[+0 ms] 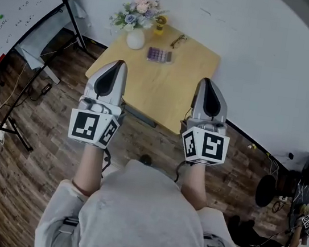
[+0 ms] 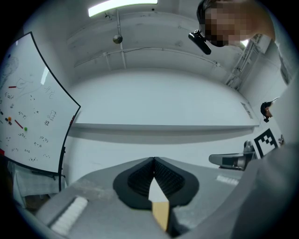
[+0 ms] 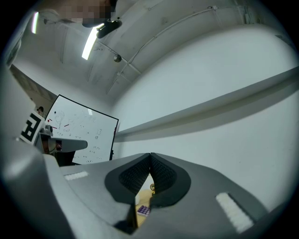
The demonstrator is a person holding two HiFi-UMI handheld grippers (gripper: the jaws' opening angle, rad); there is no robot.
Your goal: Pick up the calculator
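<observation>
The calculator [image 1: 158,55], small with purple keys, lies flat on the far half of a small wooden table [image 1: 190,73]. A sliver of the calculator [image 3: 143,210] shows below the right gripper's jaws in the right gripper view. My left gripper [image 1: 114,72] is shut and empty, held over the table's near left edge. My right gripper [image 1: 205,90] is shut and empty too, over the near right part. Both point toward the wall, well short of the calculator. In the left gripper view the left gripper [image 2: 153,162] has its tips pressed together against the white wall.
A white vase with flowers [image 1: 137,24], a small yellow item [image 1: 160,23] and a pair of glasses [image 1: 178,40] stand at the table's far edge. A whiteboard [image 1: 10,12] on a black stand is at the left. Cables lie on the wood floor [image 1: 19,146].
</observation>
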